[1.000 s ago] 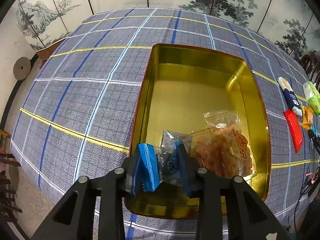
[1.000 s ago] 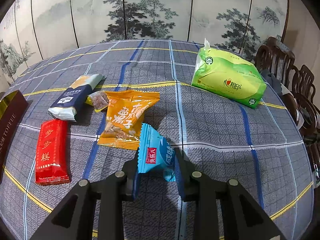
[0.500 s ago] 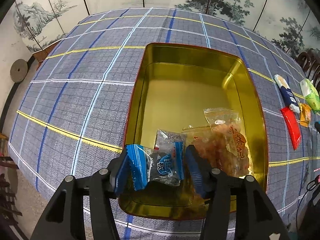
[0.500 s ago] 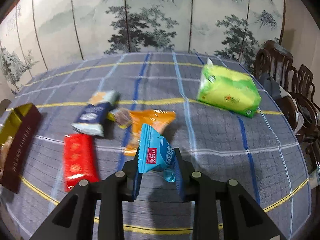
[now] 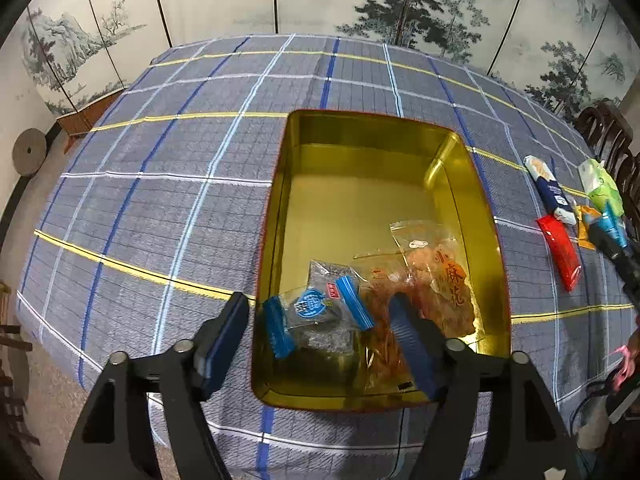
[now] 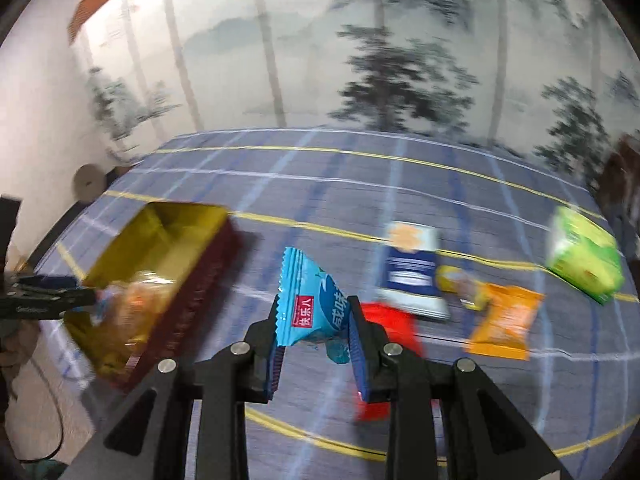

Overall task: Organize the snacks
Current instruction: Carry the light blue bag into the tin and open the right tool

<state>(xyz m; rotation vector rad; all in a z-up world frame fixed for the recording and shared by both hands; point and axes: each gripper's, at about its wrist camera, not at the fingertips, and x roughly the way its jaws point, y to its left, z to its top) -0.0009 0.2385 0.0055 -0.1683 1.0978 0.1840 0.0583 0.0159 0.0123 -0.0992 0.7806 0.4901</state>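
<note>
A gold tin box point(image 5: 492, 240) sits on the checked tablecloth. My left gripper point(image 5: 320, 332) is open over its near end. A small blue-ended clear snack packet point(image 5: 316, 312) lies loose between the fingers inside the box, beside a clear bag of orange snacks point(image 5: 436, 280). My right gripper point(image 6: 314, 326) is shut on a light blue snack packet point(image 6: 312, 304) and holds it above the cloth. The box also shows at the left of the right wrist view point(image 6: 160, 248).
On the cloth to the right of the box lie a red bar point(image 5: 560, 252), a navy and white packet point(image 5: 546, 188), an orange packet point(image 6: 504, 320) and a green tissue pack point(image 6: 584, 256). Dark wooden chairs point(image 5: 612, 136) stand at the right edge.
My left gripper opened and let the blue-ended packet drop into the box. My right gripper lifted the light blue packet and swung left toward the box.
</note>
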